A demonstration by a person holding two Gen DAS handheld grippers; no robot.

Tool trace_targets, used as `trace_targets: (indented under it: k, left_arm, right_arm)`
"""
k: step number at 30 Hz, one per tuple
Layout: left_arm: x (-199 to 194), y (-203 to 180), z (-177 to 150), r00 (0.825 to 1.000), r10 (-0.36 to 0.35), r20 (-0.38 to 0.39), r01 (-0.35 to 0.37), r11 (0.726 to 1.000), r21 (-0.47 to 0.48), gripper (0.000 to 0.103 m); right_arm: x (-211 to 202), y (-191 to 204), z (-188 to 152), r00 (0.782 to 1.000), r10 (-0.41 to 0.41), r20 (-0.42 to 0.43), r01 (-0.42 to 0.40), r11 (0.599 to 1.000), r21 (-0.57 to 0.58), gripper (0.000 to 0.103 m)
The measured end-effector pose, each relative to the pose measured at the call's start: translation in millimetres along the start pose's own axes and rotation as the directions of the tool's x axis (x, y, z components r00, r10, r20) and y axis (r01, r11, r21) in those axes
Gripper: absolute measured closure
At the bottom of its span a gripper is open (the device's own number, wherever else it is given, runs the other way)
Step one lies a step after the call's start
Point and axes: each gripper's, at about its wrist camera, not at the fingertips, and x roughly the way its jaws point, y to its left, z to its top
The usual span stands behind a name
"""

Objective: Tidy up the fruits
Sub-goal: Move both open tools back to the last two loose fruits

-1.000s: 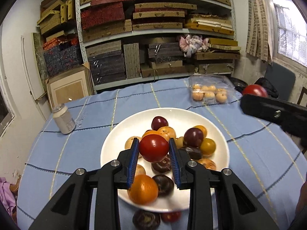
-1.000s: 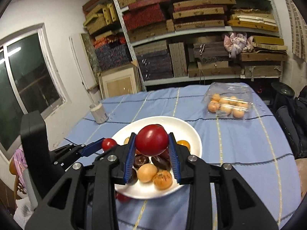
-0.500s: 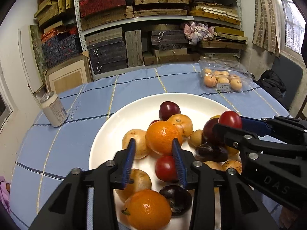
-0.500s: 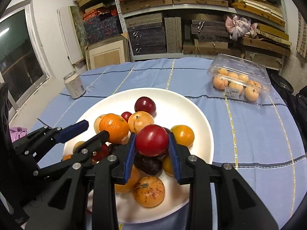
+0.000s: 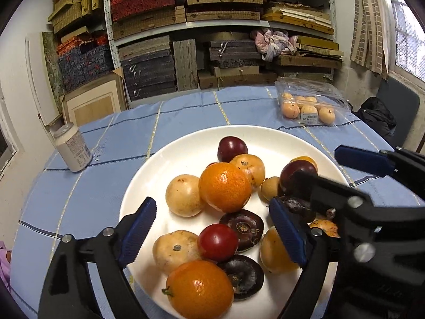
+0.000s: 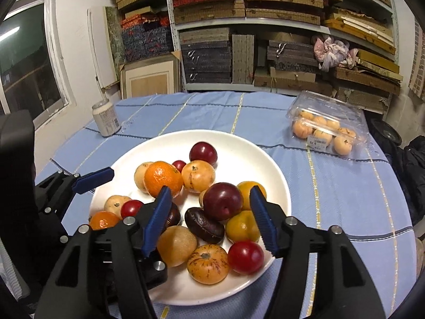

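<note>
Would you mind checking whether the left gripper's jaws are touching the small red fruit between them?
Apart. The left wrist view shows the left gripper with its jaws opening, white plate visible on both sides of the small red fruit.

A round tabletop (image 6: 345, 186) under a light blue cloth with thin dark and yellow lines fills the near ground. Along the far wall stands a white metal shelving unit (image 5: 217, 24) packed with flat boxes in tan, red and dark grey, and a bundle of pink cloth (image 5: 273, 40) lies on one shelf. A framed wooden panel (image 6: 148, 79) leans at its foot on the left, beside white plaster wall (image 6: 79, 0). A dark window (image 6: 24, 61) sits on the left wall; on the right a bright window (image 5: 409, 47) has a patterned curtain (image 5: 369, 21). A dark chair (image 5: 398, 109) stands at the right.
</note>
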Motion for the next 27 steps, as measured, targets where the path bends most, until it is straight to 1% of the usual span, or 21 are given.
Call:
trace_targets:
  k: [4, 6, 7, 8, 9, 13, 15, 19, 21, 24, 26, 27]
  left_arm:
    - [-16.7, -0.5, -0.7, 1.000, 0.002, 0.022, -0.002, 1.000, -0.001, 0.016]
    - [-26.3, 0.3, -2.2, 0.999, 0.007, 0.034, -0.007, 1.000, -0.004, 0.015]
    - [-33.1, 1.6, -3.6, 0.999, 0.014, 0.043, -0.013, 1.000, -0.009, 0.014]
    - [-40.4, 3.5, -5.4, 0.998, 0.020, 0.054, -0.020, 1.000, -0.016, 0.009]
    - [-45.4, 4.7, -7.0, 0.998, 0.025, 0.062, -0.024, 0.999, -0.022, 0.007]
    - [-70.8, 22.8, -22.9, 0.995, 0.057, 0.084, -0.052, 0.997, -0.062, 0.007]
    - [-76.6, 36.0, -35.1, 0.995, 0.065, 0.069, -0.058, 0.994, -0.095, 0.007]
    - [-79.1, 64.6, -65.0, 0.999, 0.044, 0.000, -0.043, 0.981, -0.188, 0.007]
    - [-80.7, 71.1, -73.5, 0.999, 0.035, -0.017, -0.037, 0.978, -0.206, 0.007]
    - [-86.7, 67.5, -82.2, 0.999, 0.032, -0.024, -0.036, 0.982, -0.188, 0.007]
    - [-88.4, 57.8, -87.6, 0.999, 0.032, -0.032, -0.037, 0.990, -0.138, 0.007]
    - [-88.5, 55.2, -90.0, 0.999, 0.032, -0.034, -0.036, 0.992, -0.122, 0.007]
  right_arm:
    - [-24.5, -6.5, 0.2, 0.999, 0.003, 0.044, -0.005, 0.999, 0.035, 0.035]
    - [-38.9, -10.3, -1.9, 0.998, 0.009, 0.068, -0.013, 0.998, 0.058, 0.034]
    - [-43.2, -11.2, -3.3, 0.997, 0.012, 0.074, -0.017, 0.998, 0.065, 0.034]
    - [-48.1, -11.9, -5.6, 0.997, 0.017, 0.081, -0.023, 0.997, 0.075, 0.033]
    - [-54.0, -12.2, -9.8, 0.996, 0.024, 0.088, -0.032, 0.996, 0.085, 0.033]
    - [-69.9, -12.4, -34.2, 0.995, 0.037, 0.093, -0.047, 0.993, 0.111, 0.030]
    - [-74.3, -12.7, -48.3, 0.996, 0.041, 0.079, -0.050, 0.992, 0.114, 0.030]
    - [-77.9, -11.1, -72.2, 0.998, 0.049, 0.043, -0.053, 0.993, 0.107, 0.028]
    - [-78.3, -7.5, -80.2, 0.998, 0.054, 0.027, -0.056, 0.994, 0.096, 0.028]
    - [-82.1, -1.9, -84.9, 0.998, 0.062, 0.029, -0.064, 0.995, 0.078, 0.024]
    - [-85.1, -0.4, -86.2, 0.997, 0.065, 0.036, -0.068, 0.995, 0.076, 0.019]
    - [-85.4, -0.3, -86.3, 0.997, 0.066, 0.037, -0.069, 0.995, 0.077, 0.019]
